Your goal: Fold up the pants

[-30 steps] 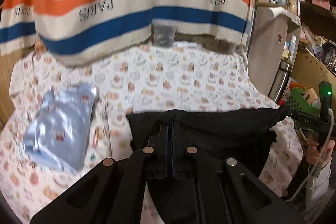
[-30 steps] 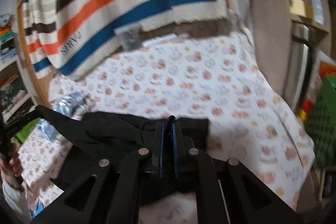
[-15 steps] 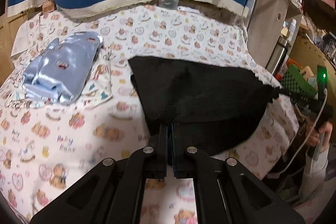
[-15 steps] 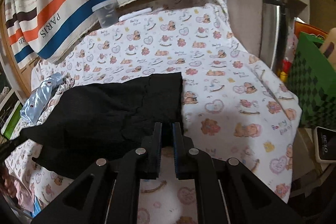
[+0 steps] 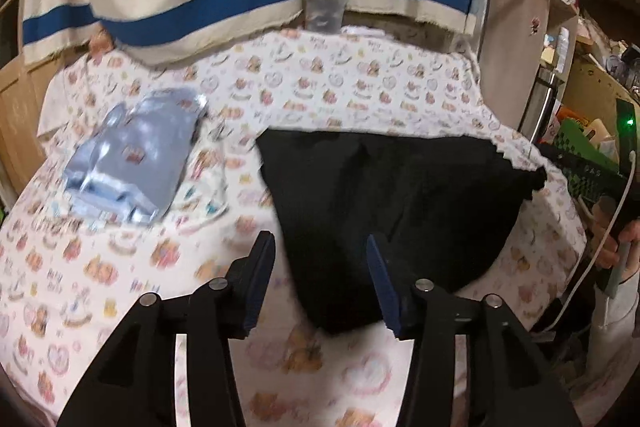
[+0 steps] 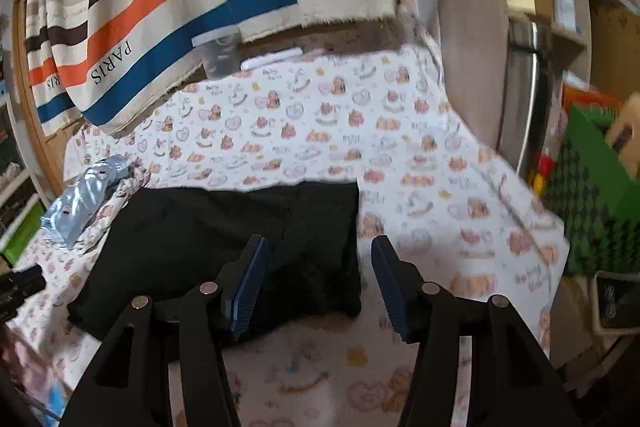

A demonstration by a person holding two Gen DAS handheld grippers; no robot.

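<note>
Both tools had been clamped on the pants [image 5: 392, 203]; now left tool [image 5: 320, 283] and right tool [image 6: 316, 283] were opening, pads apparently clear. Pants lay folded on the printed sheet [image 6: 304, 131]. Fold probably set.

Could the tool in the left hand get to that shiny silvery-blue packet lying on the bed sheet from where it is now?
Probably yes. The left tool is opening, nothing pinched in it, above the near edge of the black folded pants. The shiny silvery-blue packet lies apart on the patterned bed sheet, with only bare sheet between.
</note>
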